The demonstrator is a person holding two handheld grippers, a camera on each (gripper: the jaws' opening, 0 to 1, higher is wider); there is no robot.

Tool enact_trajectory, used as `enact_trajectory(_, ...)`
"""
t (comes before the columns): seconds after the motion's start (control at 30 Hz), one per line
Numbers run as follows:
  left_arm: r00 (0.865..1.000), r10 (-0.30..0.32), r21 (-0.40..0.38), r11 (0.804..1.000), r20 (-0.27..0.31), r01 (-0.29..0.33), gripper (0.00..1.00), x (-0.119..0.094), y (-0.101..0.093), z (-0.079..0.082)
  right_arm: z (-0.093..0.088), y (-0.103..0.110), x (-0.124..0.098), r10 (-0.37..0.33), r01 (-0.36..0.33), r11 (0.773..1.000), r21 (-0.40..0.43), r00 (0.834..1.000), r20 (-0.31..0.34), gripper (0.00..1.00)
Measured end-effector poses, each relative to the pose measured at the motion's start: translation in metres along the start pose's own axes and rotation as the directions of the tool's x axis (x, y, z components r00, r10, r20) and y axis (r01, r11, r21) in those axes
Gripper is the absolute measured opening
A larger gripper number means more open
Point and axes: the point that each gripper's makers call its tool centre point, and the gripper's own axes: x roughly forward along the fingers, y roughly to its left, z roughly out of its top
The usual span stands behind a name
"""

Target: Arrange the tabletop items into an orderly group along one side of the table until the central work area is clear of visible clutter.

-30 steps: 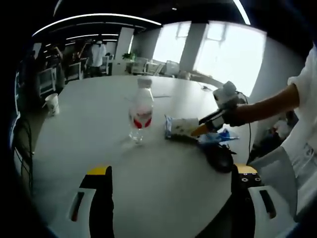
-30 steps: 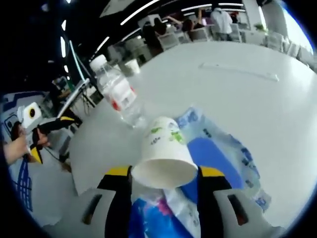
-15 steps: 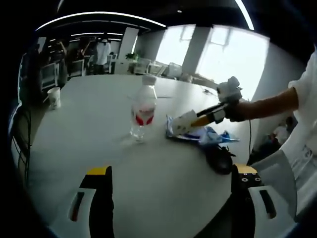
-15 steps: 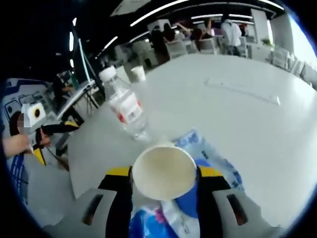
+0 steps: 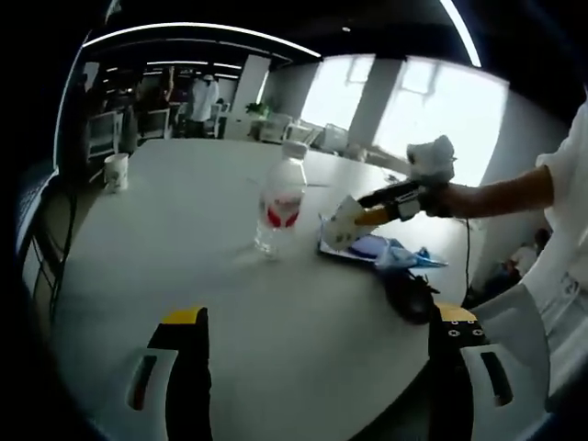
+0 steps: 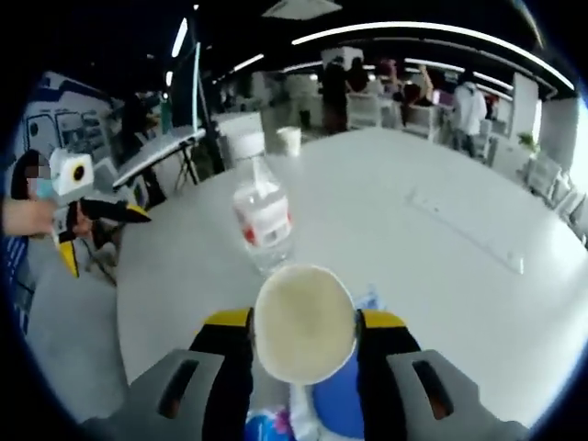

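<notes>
My right gripper (image 6: 303, 320) is shut on a white paper cup (image 6: 304, 323), whose open mouth faces the camera. In the left gripper view that cup (image 5: 344, 223) hangs tilted above a blue plastic packet (image 5: 384, 251), with the right gripper (image 5: 367, 214) coming in from the right. A clear water bottle (image 5: 279, 208) with a red label stands upright just left of the cup. The bottle (image 6: 262, 217) also stands beyond the cup, with the blue packet (image 6: 336, 410) below it. My left gripper (image 5: 320, 314) is open and holds nothing, above the table's near part. The left gripper (image 6: 103, 237) is off the table's left edge.
A second white cup (image 5: 116, 172) stands near the far left edge of the round white table (image 5: 184, 239). A black object (image 5: 411, 296) lies by the near right edge. A long flat strip (image 6: 469, 235) lies farther back. People and chairs stand beyond the table.
The right gripper has lifted the paper cup off the blue packet and turned its mouth toward its camera. The bottle has stayed put; the left gripper stays open.
</notes>
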Motion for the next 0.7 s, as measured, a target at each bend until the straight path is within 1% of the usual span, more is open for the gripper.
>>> enact_trajectory(0.07, 1.000, 0.004, -0.001, 1.000, 0.004, -0.004, 0.97, -0.001, 0.000, 0.000, 0.006, 0.001, 0.003, 0.006, -0.007, 0.999, -0.037, 1.000, -0.003, 0.40)
enact_trajectory(0.13, 1.000, 0.005, -0.003, 1.000, 0.007, -0.005, 0.97, -0.002, 0.000, 0.000, 0.012, 0.000, 0.005, 0.008, -0.008, 0.999, -0.043, 1.000, -0.002, 0.40)
enact_trajectory(0.27, 1.000, 0.009, -0.006, 1.000, 0.021, -0.009, 0.97, -0.003, -0.001, 0.001, 0.023, -0.004, 0.011, 0.009, -0.009, 0.997, -0.082, 1.000, -0.005, 0.41)
enact_trajectory(0.43, 0.999, 0.009, -0.006, 1.000, 0.033, -0.008, 0.97, -0.003, -0.004, 0.003, 0.027, -0.009, 0.019, 0.010, -0.014, 0.993, -0.120, 0.999, -0.033, 0.41)
enact_trajectory(0.63, 0.999, 0.017, -0.014, 1.000, 0.046, -0.016, 0.97, -0.005, -0.002, 0.003, 0.034, -0.010, 0.030, 0.018, -0.028, 0.986, -0.166, 0.998, -0.060, 0.41)
enact_trajectory(0.7, 0.999, 0.019, -0.014, 1.000, 0.045, -0.018, 0.97, -0.006, -0.001, 0.003, 0.032, -0.009, 0.034, 0.023, -0.038, 0.983, -0.178, 0.996, -0.086, 0.41)
